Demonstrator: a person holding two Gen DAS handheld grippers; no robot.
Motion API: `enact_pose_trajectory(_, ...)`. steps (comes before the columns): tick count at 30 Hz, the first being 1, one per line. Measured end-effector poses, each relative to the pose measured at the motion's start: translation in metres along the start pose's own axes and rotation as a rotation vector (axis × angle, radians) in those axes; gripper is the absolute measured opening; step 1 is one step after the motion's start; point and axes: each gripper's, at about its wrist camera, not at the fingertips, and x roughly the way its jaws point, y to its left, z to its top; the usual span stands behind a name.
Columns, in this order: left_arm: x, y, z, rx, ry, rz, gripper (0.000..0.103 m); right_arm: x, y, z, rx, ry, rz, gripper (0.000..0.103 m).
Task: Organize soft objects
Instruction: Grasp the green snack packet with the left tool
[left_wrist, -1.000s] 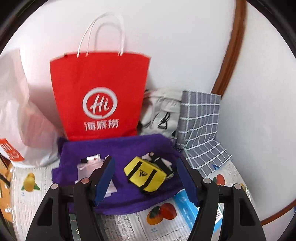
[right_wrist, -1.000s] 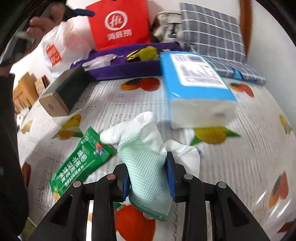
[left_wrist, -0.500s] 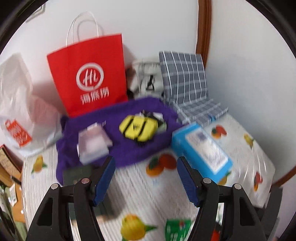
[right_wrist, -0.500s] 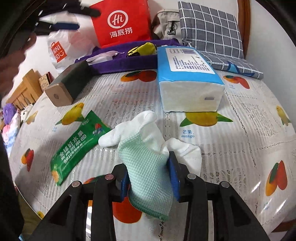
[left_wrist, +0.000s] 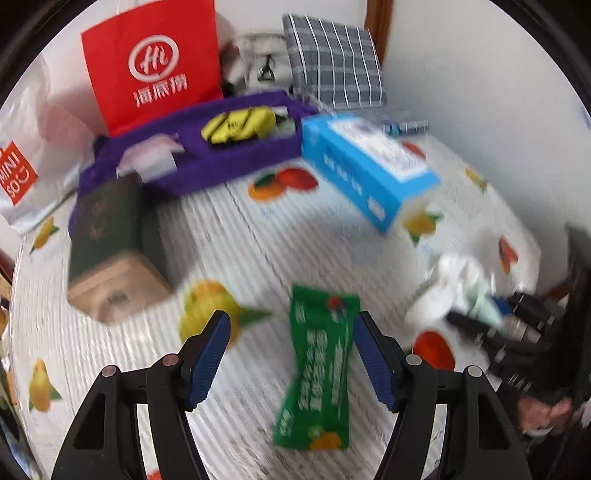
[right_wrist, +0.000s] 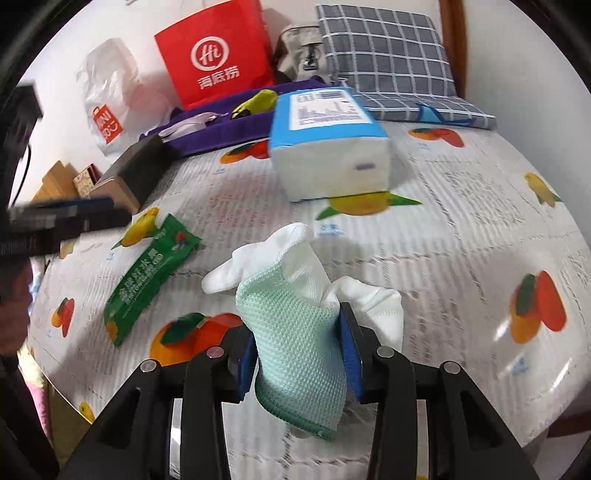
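Note:
My right gripper (right_wrist: 297, 354) is shut on a white and mint-green sock (right_wrist: 295, 325), held just above the fruit-print tablecloth (right_wrist: 461, 229). The sock also shows in the left wrist view (left_wrist: 458, 288), with the right gripper (left_wrist: 495, 317) beside it. My left gripper (left_wrist: 291, 354) is open and empty above a green snack packet (left_wrist: 319, 373), which also shows in the right wrist view (right_wrist: 147, 273). A purple cloth tray (left_wrist: 229, 155) at the back holds a yellow pouch (left_wrist: 238, 123) and a pale packet (left_wrist: 147, 158).
A blue tissue pack (left_wrist: 365, 166) lies at mid-table. A dark green box (left_wrist: 110, 236) lies at the left. A red paper bag (left_wrist: 155, 66), a white plastic bag (left_wrist: 26, 155), a grey bag (left_wrist: 258, 66) and a checked cushion (left_wrist: 332, 62) stand at the back wall.
My left gripper has pulled back from the purple tray and dropped toward the table front, now over the green packet. The right gripper holds the sock about where it was.

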Motion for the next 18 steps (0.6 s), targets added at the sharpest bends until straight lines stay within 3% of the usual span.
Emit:
enact_pose_trajectory(8,0.023,-0.024,-0.027,0.059,0.071,0.026,0.067,-0.01,-0.014,-0.011,-0.006,-0.016,-0.036,0.04)
enact_pose_trajectory(12,0.021,-0.029,-0.032,0.049,0.033,0.036,0.067,-0.013,-0.022,-0.015,0.009,-0.024,-0.027,0.04)
enact_pose_trajectory(14,0.02,-0.028,-0.03,0.024,0.028,0.044,0.061,-0.014,-0.024,-0.016,0.013,-0.028,-0.026,0.04)
enact_pose_trajectory(18,0.018,-0.032,-0.028,0.028,0.024,0.036,0.038,-0.014,-0.024,-0.017,0.003,-0.033,-0.027,0.04)
